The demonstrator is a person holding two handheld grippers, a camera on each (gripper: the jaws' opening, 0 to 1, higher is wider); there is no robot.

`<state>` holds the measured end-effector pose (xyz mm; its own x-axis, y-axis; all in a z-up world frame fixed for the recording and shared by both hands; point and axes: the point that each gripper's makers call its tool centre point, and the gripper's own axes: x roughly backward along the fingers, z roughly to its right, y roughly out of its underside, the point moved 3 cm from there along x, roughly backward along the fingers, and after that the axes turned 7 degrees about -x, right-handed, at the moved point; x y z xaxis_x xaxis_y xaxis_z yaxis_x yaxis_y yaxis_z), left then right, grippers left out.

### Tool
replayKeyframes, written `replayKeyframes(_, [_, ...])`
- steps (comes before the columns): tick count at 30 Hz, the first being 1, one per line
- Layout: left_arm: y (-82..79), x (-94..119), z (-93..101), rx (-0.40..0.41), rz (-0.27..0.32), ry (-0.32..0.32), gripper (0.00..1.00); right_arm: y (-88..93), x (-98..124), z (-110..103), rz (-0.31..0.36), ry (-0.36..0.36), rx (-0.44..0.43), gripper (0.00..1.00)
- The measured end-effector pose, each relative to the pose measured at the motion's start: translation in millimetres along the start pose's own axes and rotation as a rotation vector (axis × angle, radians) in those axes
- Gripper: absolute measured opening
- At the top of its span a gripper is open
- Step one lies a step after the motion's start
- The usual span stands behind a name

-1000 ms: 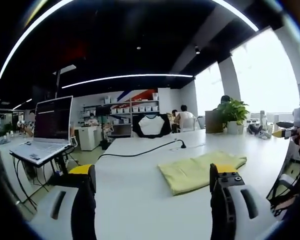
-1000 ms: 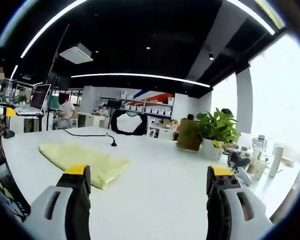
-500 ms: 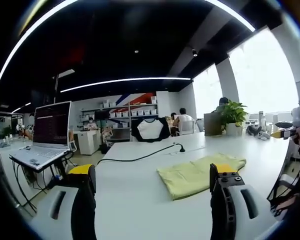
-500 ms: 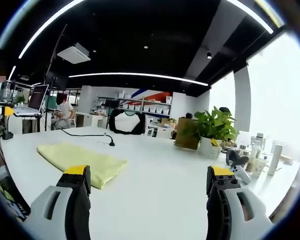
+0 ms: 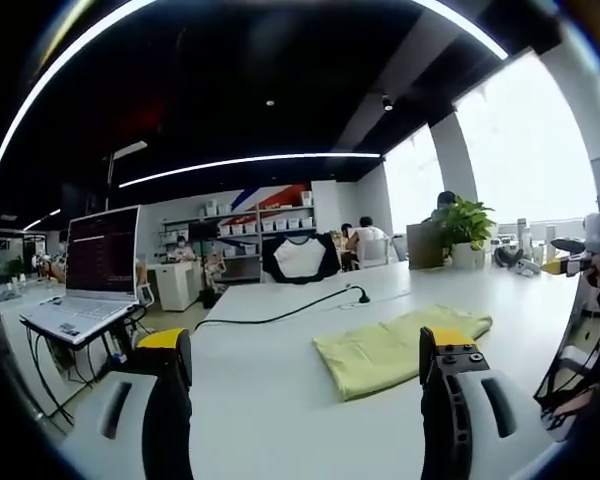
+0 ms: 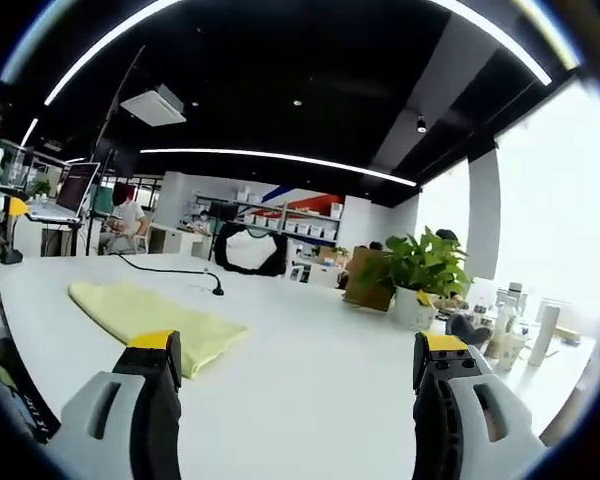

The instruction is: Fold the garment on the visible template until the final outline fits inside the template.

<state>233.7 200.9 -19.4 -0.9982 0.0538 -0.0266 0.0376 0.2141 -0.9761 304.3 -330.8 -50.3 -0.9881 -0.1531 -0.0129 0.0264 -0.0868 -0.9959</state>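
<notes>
Both grippers (image 5: 305,375) (image 6: 290,375) gape empty; the garment (image 5: 395,345) looks light and limp, best pinched at an edge.

Low opposing views across shared table (image 5: 280,380)

Pale yellow garment (image 5: 395,345) on white table (image 5: 280,400); black cable (image 5: 280,310); gripper jaws grey, yellow-tipped; green plant (image 6: 420,270); black ceiling.

Right tool (image 5: 435,370) jaw hides part of the yellow garment (image 5: 385,345)
</notes>
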Motion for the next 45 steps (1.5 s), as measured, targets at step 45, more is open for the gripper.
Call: replayKeyframes(45, [-11.4, 2, -8.3, 0.005, 0.103, 0.029, 1.0, 3.7, 6, 3, 0.0, 0.012, -0.005, 0.99])
